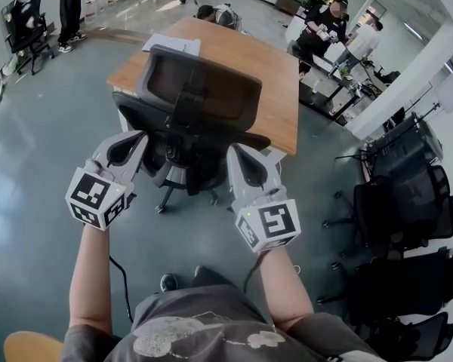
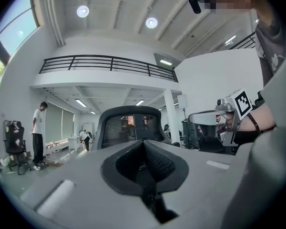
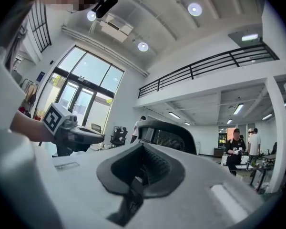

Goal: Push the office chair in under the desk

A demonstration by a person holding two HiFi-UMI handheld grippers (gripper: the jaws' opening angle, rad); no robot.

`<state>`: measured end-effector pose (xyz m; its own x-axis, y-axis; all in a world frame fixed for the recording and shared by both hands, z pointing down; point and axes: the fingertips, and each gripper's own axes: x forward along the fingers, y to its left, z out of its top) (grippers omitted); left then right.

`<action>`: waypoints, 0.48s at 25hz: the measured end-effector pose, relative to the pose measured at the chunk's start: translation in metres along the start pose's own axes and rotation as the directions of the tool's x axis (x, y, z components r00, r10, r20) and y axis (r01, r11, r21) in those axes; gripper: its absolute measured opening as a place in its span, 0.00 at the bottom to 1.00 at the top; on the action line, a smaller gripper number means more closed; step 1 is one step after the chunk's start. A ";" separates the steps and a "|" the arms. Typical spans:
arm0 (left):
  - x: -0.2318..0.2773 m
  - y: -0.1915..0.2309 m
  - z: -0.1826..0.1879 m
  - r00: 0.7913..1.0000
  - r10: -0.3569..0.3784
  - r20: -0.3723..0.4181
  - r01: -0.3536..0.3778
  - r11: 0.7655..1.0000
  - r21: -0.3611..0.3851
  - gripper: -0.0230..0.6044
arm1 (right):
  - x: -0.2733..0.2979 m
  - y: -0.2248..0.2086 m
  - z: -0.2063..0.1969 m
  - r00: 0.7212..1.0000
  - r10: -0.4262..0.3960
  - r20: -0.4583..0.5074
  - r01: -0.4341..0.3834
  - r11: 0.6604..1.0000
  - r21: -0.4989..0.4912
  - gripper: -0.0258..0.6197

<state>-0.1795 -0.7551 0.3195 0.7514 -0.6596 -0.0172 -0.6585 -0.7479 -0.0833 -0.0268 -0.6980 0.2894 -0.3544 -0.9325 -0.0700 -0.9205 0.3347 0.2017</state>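
A black office chair (image 1: 200, 89) with a mesh back stands in front of the wooden desk (image 1: 281, 81), its back towards me. My left gripper (image 1: 138, 137) is at the chair's left side, by the seat and armrest. My right gripper (image 1: 235, 151) is at its right side. Both have their jaws together with nothing between them. Whether their tips touch the chair is hidden. In the left gripper view the closed left gripper (image 2: 144, 144) points at the chair's backrest (image 2: 128, 127). In the right gripper view the right gripper (image 3: 143, 147) points at the same backrest (image 3: 170, 136).
Papers (image 1: 171, 44) lie on the desk's far left corner. Several black chairs (image 1: 408, 202) crowd the right side, and another chair (image 1: 24, 23) stands at the far left. People stand at the back left (image 1: 69, 10) and behind the desk (image 1: 325, 29). A cable (image 1: 124, 281) trails on the floor.
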 end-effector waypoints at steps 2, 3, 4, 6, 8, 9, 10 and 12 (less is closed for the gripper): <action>-0.007 -0.007 0.002 0.999 0.032 0.001 -0.032 0.999 -0.008 0.06 | -0.005 0.005 -0.002 1.000 0.029 0.000 -0.029 1.000 0.003 0.03; -0.011 -0.011 0.004 0.999 0.051 0.003 -0.051 0.999 -0.009 0.06 | -0.008 0.006 -0.003 0.999 0.047 0.002 -0.047 0.999 0.009 0.03; -0.015 -0.016 0.007 0.998 0.069 0.004 -0.069 0.998 -0.007 0.06 | -0.010 0.008 -0.004 0.998 0.067 0.004 -0.067 0.998 0.015 0.03; -0.021 -0.029 0.011 0.995 0.097 0.005 -0.097 0.995 0.007 0.07 | -0.017 0.011 -0.005 0.994 0.112 0.011 -0.113 0.993 0.020 0.03; -0.026 -0.044 0.012 0.992 0.125 0.004 -0.125 0.992 0.019 0.06 | -0.027 0.013 -0.008 0.988 0.156 0.018 -0.157 0.987 0.019 0.03; -0.029 -0.053 0.012 0.990 0.141 0.002 -0.141 0.990 0.019 0.06 | -0.034 0.013 -0.010 0.984 0.176 0.018 -0.177 0.984 0.020 0.03; -0.032 -0.064 0.011 0.988 0.155 -0.002 -0.155 0.988 0.015 0.07 | -0.042 0.012 -0.011 0.981 0.194 0.018 -0.195 0.981 0.023 0.03; -0.041 -0.088 0.010 0.984 0.178 -0.012 -0.178 0.984 0.013 0.06 | -0.059 0.011 -0.014 0.975 0.223 0.018 -0.224 0.974 0.038 0.03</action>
<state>-0.1519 -0.6618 0.3176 0.6214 -0.7832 -0.0194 -0.7811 -0.6175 -0.0921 -0.0142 -0.6409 0.3092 -0.5536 -0.8317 -0.0411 -0.8236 0.5396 0.1746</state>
